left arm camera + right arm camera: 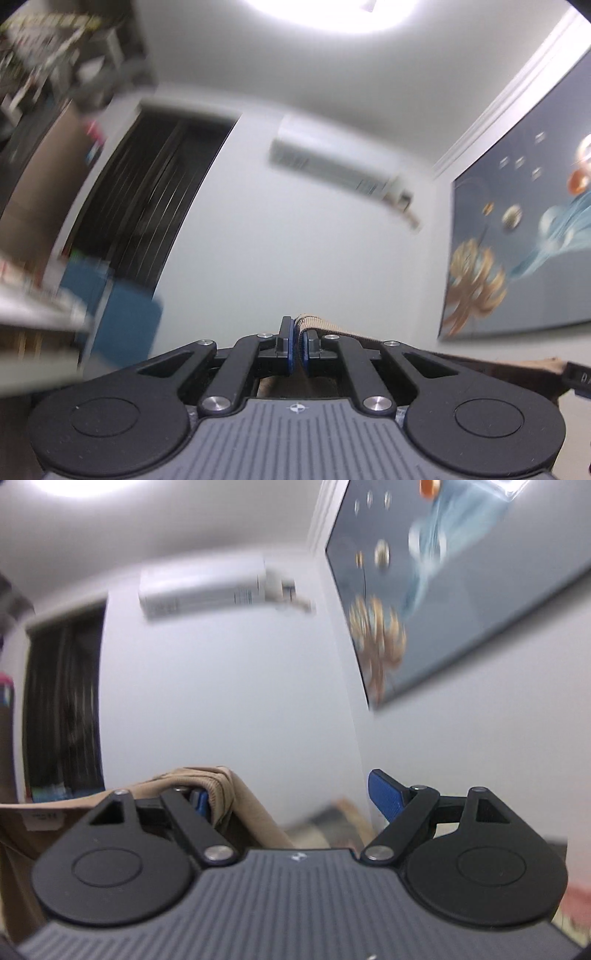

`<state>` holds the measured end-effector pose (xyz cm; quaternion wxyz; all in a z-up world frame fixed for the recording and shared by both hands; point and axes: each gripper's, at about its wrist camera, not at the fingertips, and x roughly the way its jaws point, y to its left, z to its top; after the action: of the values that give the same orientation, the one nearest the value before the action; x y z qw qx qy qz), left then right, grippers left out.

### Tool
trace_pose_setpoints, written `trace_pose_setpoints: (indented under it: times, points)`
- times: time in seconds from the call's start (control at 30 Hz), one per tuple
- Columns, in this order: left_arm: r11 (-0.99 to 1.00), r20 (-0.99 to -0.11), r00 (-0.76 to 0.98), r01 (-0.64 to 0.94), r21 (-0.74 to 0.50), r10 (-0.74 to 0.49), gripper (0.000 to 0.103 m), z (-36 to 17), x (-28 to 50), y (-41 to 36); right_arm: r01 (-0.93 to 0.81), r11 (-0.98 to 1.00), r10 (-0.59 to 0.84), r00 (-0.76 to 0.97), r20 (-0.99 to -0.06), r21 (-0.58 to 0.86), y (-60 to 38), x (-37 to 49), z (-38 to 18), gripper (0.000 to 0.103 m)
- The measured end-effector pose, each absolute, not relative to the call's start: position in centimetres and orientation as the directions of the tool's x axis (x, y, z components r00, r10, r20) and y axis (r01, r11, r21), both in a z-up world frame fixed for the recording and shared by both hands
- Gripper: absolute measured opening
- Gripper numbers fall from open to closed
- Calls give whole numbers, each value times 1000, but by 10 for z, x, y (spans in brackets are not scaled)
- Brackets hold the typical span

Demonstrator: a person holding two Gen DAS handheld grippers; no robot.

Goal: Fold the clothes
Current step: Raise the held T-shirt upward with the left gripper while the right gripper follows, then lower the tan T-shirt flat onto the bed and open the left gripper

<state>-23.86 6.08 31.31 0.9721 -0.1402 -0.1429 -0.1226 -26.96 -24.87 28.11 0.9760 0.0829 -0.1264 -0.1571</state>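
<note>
Left tool (pixel 296 345) clamped on a tan garment (pixel 325 328) edge trailing toward 3 o'clock, mostly hidden below; right tool (pixel 295 797) spread wide, same cloth (pixel 221 794) draped over its 9 o'clock finger (pixel 201 801), rest cut off, room blurred.

Most of the tan garment (pixel 328 326) lies hidden behind the left tool (pixel 297 347), with only a ribbed band showing above its nearly closed blue pads. In the right wrist view the same cloth (pixel 236 797) drapes over one finger of the right tool (pixel 295 801), covering that pad; its lower part runs out of frame. The shelving (pixel 44 44), the air conditioner (pixel 207 587) and the dark doorway (pixel 147 192) are smeared by motion blur. The wall painting (pixel 524 229) is cut off by the frame edge.
</note>
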Motion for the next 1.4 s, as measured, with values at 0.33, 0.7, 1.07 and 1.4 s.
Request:
trace_pose_setpoints:
  times: [0.33,0.7,1.07,1.4]
  points:
    - [949,314,925,273,-159,-214,5,421,-216,17,245,956,-279,928,246,160,-285,-242,369,85]
    - [957,-20,978,200,-209,-208,6,211,19,33,161,981,-146,979,-140,106,-282,-29,178,84]
    - [991,-304,951,22,-135,-62,6,53,369,26,216,976,-202,924,-325,7,-270,333,9,83]
    - [995,-623,781,-28,-91,-35,10,-174,543,26,185,980,-117,822,-557,67,-287,468,-192,83]
